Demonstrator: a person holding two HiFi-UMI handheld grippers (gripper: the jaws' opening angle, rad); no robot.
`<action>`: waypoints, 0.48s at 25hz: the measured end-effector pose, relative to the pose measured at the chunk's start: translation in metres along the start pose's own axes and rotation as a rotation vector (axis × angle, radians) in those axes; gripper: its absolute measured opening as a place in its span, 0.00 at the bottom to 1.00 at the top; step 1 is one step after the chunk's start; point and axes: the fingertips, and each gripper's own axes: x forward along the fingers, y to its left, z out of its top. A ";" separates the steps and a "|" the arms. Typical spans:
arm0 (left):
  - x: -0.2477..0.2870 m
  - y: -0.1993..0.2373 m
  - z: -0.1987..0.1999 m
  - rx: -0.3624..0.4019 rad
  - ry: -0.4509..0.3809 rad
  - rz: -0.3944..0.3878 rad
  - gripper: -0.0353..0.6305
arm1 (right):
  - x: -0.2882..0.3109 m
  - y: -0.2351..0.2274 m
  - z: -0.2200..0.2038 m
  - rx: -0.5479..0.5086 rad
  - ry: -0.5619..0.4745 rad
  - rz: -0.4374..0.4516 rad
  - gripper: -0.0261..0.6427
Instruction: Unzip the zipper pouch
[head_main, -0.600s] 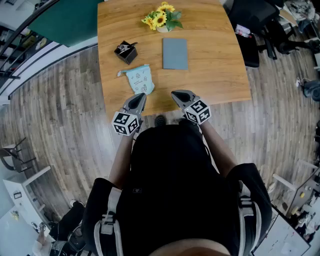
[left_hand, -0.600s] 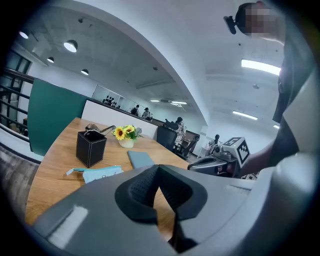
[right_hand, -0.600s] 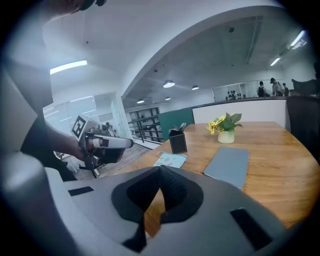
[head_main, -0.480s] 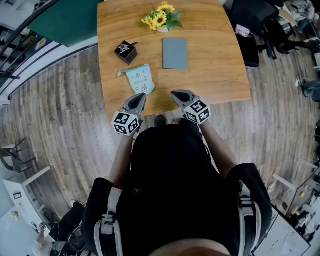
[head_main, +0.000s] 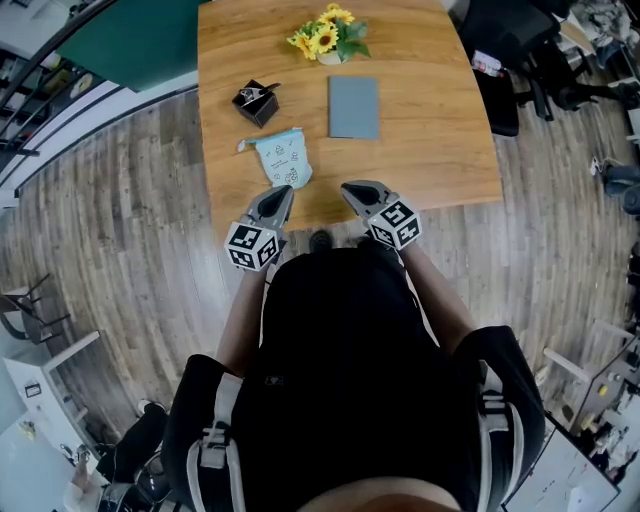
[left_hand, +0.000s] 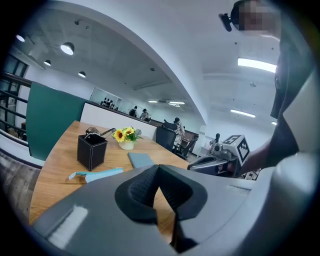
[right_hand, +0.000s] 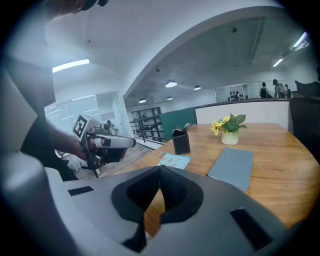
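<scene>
You are standing at a wooden worktop (head_main: 430, 150) over a grey plank floor (head_main: 120, 220), in an open office. Dark chairs (head_main: 510, 40) are standing far behind and to the right of the pouch. The light blue zipper pouch (head_main: 283, 158) is lying flat on the worktop. A black pen holder (head_main: 256, 102) is standing just behind the pouch, and a grey notebook (head_main: 353, 107) is lying to the right of the pouch. A pot of yellow flowers (head_main: 328, 36) is standing farther behind the pouch.

You are holding the left gripper (head_main: 281, 193) just in front of the pouch, with its jaws pressed together and nothing between them. The right gripper (head_main: 349, 189) is hovering to the right of the pouch and apart from it. Its jaws are also pressed together and empty.
</scene>
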 end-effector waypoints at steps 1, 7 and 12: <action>-0.001 0.000 0.001 0.001 -0.008 -0.002 0.05 | 0.001 0.001 0.001 0.000 -0.001 0.003 0.05; -0.002 0.005 0.006 -0.007 -0.034 -0.008 0.13 | 0.006 0.000 0.008 0.006 -0.016 0.009 0.10; -0.002 0.010 0.007 -0.012 -0.039 0.011 0.25 | 0.010 0.002 0.010 0.011 -0.009 0.029 0.24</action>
